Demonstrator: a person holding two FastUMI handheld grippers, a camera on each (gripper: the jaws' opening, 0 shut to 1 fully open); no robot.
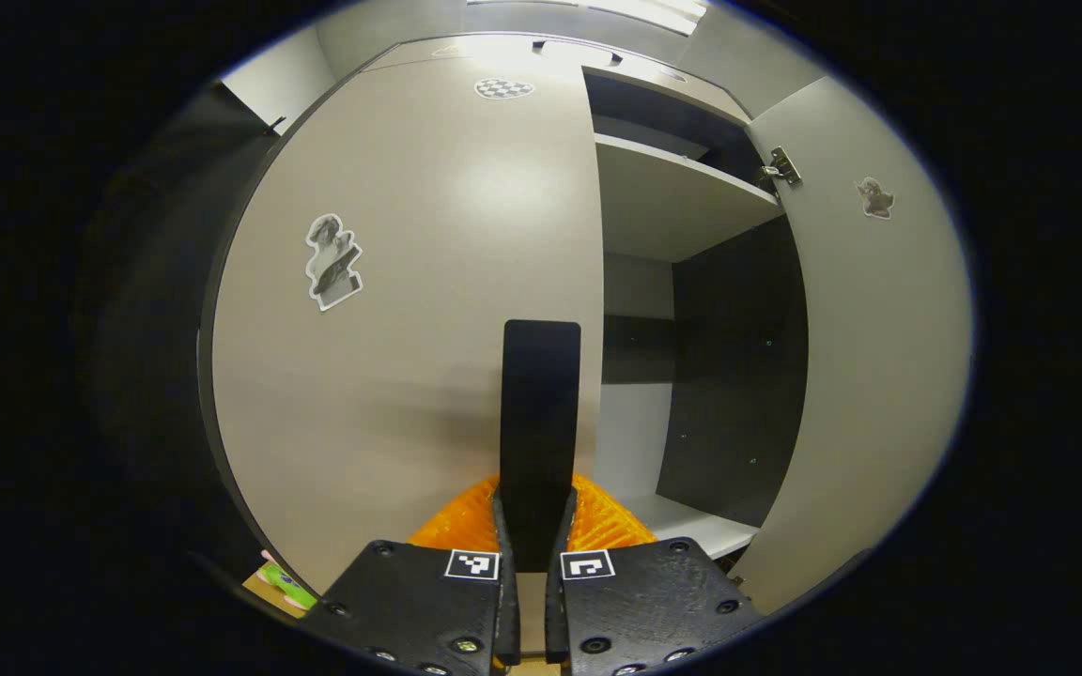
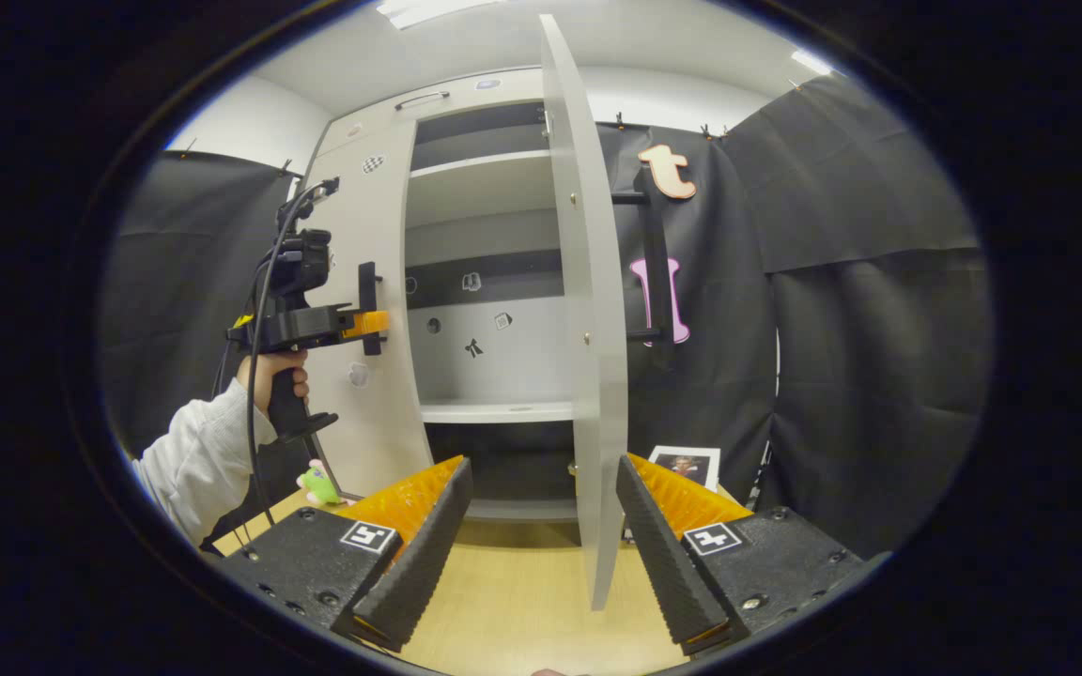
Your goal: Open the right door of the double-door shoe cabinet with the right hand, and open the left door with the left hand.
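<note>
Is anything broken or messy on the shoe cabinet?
Nothing stands out. The right door is swung open and looks whole; the left door is closed, with the left gripper shut on its handle. The right gripper is open, holding nothing.

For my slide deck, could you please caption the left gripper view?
Left gripper shut on the closed left door's handle; right door already open.
</note>
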